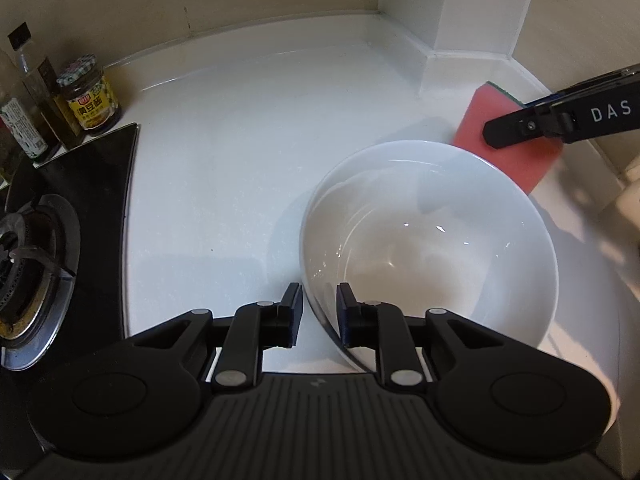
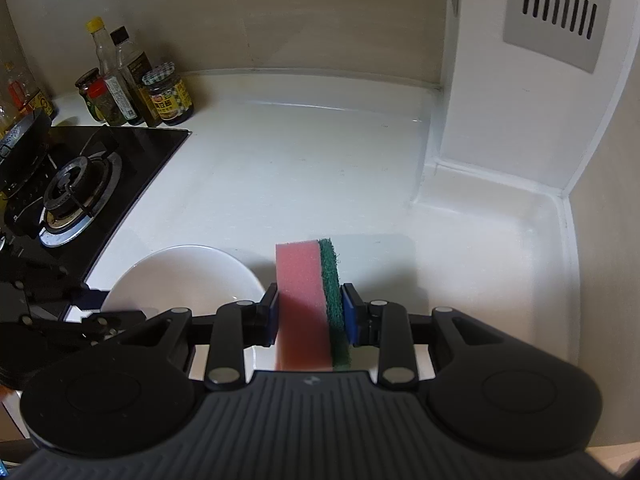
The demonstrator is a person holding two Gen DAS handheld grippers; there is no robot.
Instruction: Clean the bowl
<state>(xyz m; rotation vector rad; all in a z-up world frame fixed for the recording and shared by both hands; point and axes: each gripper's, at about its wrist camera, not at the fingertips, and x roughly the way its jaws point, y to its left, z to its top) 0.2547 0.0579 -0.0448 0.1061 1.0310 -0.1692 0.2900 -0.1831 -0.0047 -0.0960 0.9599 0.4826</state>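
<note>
Left wrist view: to the far left of your left tongs (image 1: 318,316) sits a gas burner (image 1: 28,276) on a black glass hob, with a cluster of sauce jars and bottles (image 1: 86,94) behind it. Ahead of the tongs lies the white counter (image 1: 224,168). The white bowl (image 1: 430,240) stands upright just ahead and to the right, and your left tongs straddle its near-left rim: one finger is outside the wall, one inside. The pads stand close on either side, but whether they actually press the rim cannot be told. The inside of the bowl looks glossy, with no visible food residue.

Right wrist view: the bowl sits low and to the left of your right tongs (image 2: 310,314), with the other tool reaching in at its near edge. The right tongs are clamped on a pink sponge (image 2: 302,300) with a green scouring layer, held on edge, above the counter and just right of the bowl. Further right, a white boxed column with a vent grille (image 2: 554,12) meets the corner.

The risks from here, as a judgement: the bowl wall is smooth and curved, so a thin pinch on the rim could slip, letting the bowl spin or tip under pressure from the sponge. The sponge is soft, so it may fold or twist out between the pads if pushed hard sideways. The two tools are close and could collide over the rim.
</note>
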